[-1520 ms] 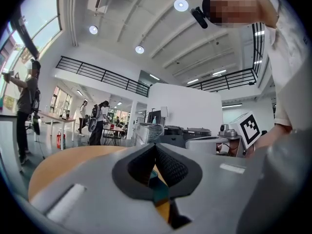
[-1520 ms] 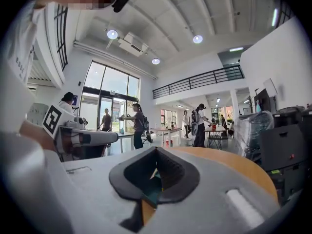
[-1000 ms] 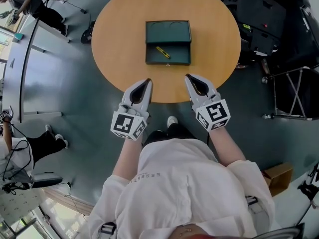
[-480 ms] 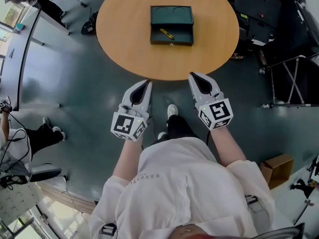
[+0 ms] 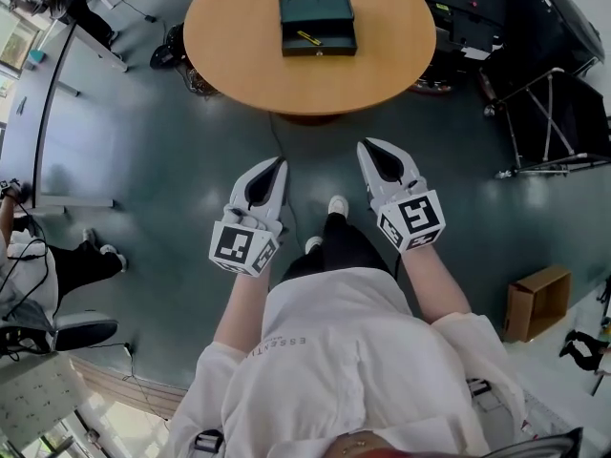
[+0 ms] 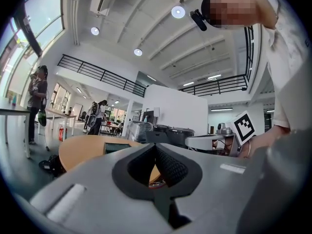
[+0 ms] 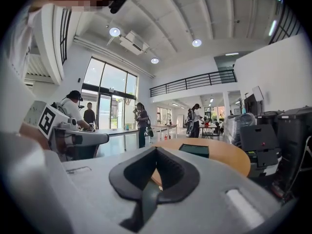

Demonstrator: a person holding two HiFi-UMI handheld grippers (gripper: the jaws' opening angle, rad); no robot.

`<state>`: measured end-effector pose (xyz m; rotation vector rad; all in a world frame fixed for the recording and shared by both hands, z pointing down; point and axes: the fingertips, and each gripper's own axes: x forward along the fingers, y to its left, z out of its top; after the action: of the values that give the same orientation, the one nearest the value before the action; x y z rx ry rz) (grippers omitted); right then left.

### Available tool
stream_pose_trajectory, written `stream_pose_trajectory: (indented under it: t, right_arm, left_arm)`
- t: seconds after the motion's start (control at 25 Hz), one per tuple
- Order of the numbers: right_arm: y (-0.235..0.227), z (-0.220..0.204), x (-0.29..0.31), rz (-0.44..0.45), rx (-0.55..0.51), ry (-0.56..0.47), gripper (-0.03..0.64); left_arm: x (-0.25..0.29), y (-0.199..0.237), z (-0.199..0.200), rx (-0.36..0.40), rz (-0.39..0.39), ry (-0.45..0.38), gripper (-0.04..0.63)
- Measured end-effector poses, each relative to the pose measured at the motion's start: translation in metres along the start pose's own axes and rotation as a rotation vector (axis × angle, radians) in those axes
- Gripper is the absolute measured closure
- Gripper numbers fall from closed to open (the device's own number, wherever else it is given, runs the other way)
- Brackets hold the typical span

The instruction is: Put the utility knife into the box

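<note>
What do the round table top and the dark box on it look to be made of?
Table: wood or wood-look laminate, smooth and matte; even tan colour, no grain visible.
Box: dark green, perhaps rigid board or plastic; flat dull faces, too small to be sure.

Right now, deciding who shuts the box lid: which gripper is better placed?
Right, marginally: the right gripper sits slightly nearer the open box than the left gripper; both jaws shut, empty, well back from the table.

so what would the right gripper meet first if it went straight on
Probably the near edge of the round table; the right gripper may pass just over it, height is unclear.
</note>
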<state>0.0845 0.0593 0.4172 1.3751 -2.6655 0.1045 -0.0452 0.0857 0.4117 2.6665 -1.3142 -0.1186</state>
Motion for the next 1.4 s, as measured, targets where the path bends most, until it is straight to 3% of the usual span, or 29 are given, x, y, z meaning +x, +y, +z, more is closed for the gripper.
stream_pose_trajectory:
  t: [0.32,0.68,1.4]
  right_arm:
    - [0.018,-0.005,-0.033,-0.032,0.006,0.009,0.624]
    - [0.031,-0.004,-0.047,0.0,-0.027,0.01,0.626]
    - [0.034,-0.007,-0.033,0.019,-0.025,0.018,0.626]
  left_arm:
    - [-0.023,-0.027,0.005,0.008,-0.035,-0.015,0.589]
    - [-0.03,-0.045,0.016,0.039,-0.028,-0.046,0.589]
    - [-0.023,-0.036,0.016,0.065,-0.028,-0.041,0.589]
